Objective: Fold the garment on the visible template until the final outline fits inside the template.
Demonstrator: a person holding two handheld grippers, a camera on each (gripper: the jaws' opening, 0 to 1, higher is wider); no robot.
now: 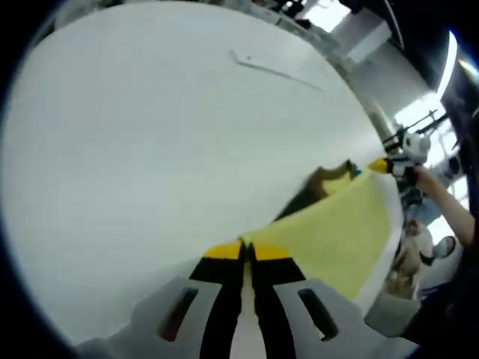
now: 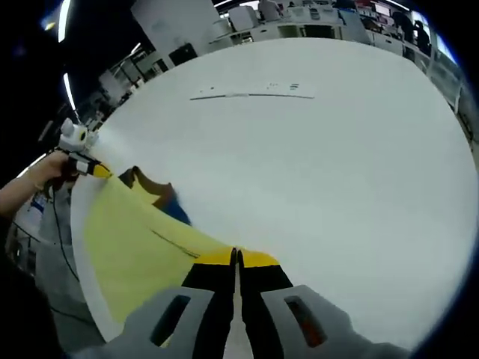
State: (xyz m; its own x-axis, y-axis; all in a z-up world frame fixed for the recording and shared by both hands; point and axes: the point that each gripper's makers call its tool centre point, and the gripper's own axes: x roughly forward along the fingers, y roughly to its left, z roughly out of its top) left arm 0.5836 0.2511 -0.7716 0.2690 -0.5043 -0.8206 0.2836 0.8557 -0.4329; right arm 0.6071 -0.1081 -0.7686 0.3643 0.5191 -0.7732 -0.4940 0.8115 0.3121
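Both grippers clamped on the soft yellow fabric garment [image 1: 337, 232], stretched taut between them. In the left gripper view, left gripper [image 1: 246, 250] rising from bottom centre, yellow-tipped black jaws pressed together with only a hairline gap, pinching the garment's near corner. Cloth running from there toward centre right of the frame, ending at the right gripper [image 1: 382, 166], small, at the right edge, gripped in a person's hand [image 1: 428, 179].

Same story mirrored in the right gripper view: right gripper [image 2: 236, 258] at bottom centre, jaws closed on the garment [image 2: 131, 239], cloth fanning out to the lower left, far corner held by the left gripper [image 2: 96, 170] at the left edge. A darker brown and blue patch at the garment's far edge, too blurred to name.

Broad white tabletop [image 1: 165, 149] across the upper half of both frames, a thin grey line [image 2: 251, 95] marked near its upper middle, possibly part of the template, hard to say.

Judging the step: garment lifted and spread by two corners, carried over the table for laying or folding. Next move calls for even tension, lowering both corners together and keeping the edge square to the marked line.
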